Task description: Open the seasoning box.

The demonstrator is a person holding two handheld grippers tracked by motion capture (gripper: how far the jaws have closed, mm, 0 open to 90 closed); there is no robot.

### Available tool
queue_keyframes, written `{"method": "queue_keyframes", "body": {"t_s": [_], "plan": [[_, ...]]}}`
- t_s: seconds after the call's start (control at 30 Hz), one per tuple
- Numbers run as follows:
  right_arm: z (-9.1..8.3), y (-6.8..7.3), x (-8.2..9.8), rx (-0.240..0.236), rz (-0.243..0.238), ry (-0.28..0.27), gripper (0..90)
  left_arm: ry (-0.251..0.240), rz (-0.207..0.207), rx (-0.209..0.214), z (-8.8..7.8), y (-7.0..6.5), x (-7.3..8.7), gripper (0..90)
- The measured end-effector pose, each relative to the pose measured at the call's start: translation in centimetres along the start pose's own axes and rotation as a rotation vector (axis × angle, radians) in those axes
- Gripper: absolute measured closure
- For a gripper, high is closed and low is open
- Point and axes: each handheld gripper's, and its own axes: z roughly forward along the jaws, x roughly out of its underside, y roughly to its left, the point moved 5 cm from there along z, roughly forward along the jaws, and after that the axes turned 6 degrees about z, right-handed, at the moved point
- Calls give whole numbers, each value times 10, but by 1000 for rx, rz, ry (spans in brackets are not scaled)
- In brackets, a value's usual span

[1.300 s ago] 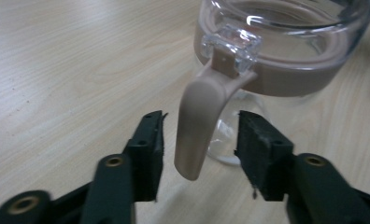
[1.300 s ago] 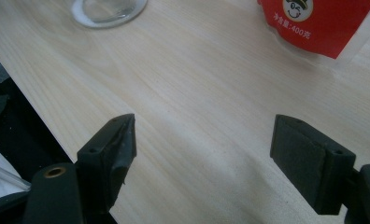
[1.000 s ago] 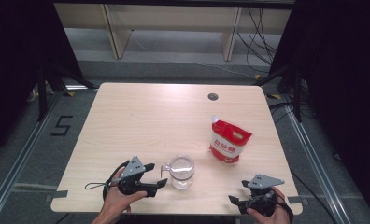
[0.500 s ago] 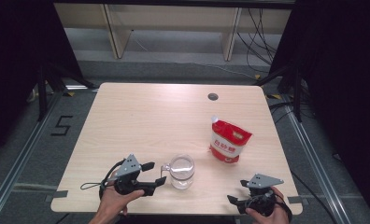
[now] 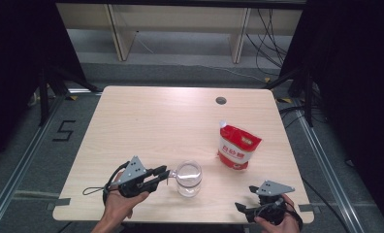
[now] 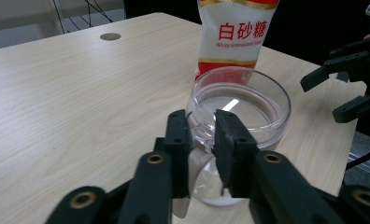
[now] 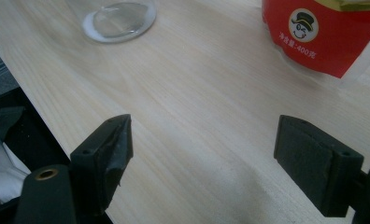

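Fingers of your left gripper (image 6: 202,140) have just been closing and now pinch the small clear handle of the clear glass mug (image 6: 241,109), which stands near the front edge of the pale wooden surface (image 5: 146,121), about midway along it. Keep that pinch square on the handle; judging by the thin hold, lift slowly so the mug doesn't swing. Your right gripper (image 7: 202,158) waits at the front right corner, fingers wide and empty. Farther back, toward the right edge, stands the red-and-white pouch of white sugar (image 5: 237,148), well clear of the mug.
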Motion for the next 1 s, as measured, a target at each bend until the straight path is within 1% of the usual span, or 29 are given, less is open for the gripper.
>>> {"method": "queue_keyframes", "body": {"t_s": [0.03, 0.07, 0.1, 0.13, 0.17, 0.2, 0.23, 0.27, 0.3, 0.33, 0.37, 0.4, 0.43, 0.47, 0.53, 0.57, 0.6, 0.63, 0.67, 0.7, 0.73, 0.8, 0.87, 0.93, 1.0], "plan": [[0, 0, 0, -2, 4, 0, 209, -9, -2, 9, 1, 0, 0, 809], [0, 0, 0, -1, 5, 0, 209, -1, -1, 5, 1, 0, -1, 832], [0, 0, -1, -3, 7, 0, 210, 0, 9, 7, 2, 0, -1, 850], [0, 0, -1, -3, 8, -1, 211, 6, -5, 3, 2, -2, -2, 864], [0, 0, -1, -1, 5, -1, 211, 11, 27, 13, 3, -1, -3, 875], [0, 2, 0, 3, 26, 5, 212, 9, 17, 11, 4, -2, -3, 883], [1, 0, -1, -2, -6, -2, 213, 9, 18, 16, 6, -4, -4, 888], [1, 0, -1, 3, 7, -1, 214, 16, 33, 14, 6, -3, -5, 890], [1, 0, -2, 4, -3, -7, 215, 16, 20, 17, 7, -4, -5, 891], [1, 0, -2, -9, 0, -4, 216, 16, 20, 19, 9, -5, -5, 892], [1, 1, -2, -9, 2, -1, 216, 20, 21, 16, 10, -5, -6, 892], [0, 1, -2, -3, 1, -4, 216, 17, 34, 24, 11, -4, -6, 892], [0, 0, -2, 0, -1, -3, 217, 28, 22, 14, 11, -5, -6, 892], [0, 1, -2, -1, 1, -1, 217, 27, 26, 20, 13, -4, -6, 892], [1, 1, -1, -44, 3, 13, 218, 36, 43, 14, 13, -3, -5, 892], [1, 1, -1, -44, 3, 14, 219, 34, 42, 14, 14, -2, -5, 892], [1, 1, -1, -40, -4, 16, 219, 40, 35, 5, 15, -2, -5, 892], [2, 1, -2, -42, -15, 13, 220, 36, 39, 9, 15, -1, -5, 892], [1, 2, -2, -43, -14, 13, 220, 38, 47, 11, 15, -1, -5, 892], [1, 2, -2, -41, -16, 12, 223, 41, 28, 1, 15, -1, -4, 892], [1, 2, -2, -43, -12, 12, 227, 41, 37, -1, 14, 0, -4, 892], [1, 2, -2, -36, -16, 13, 232, 38, 32, 3, 14, 0, -4, 892], [1, 2, -2, -41, -17, 13, 233, 38, 33, 4, 14, 0, -4, 892], [1, 3, -2, -31, 0, 14, 238, 37, 35, 5, 14, 0, -4, 891], [2, 4, -3, -30, -15, -2, 265, 37, 35, 6, 14, 0, -4, 891]]}}
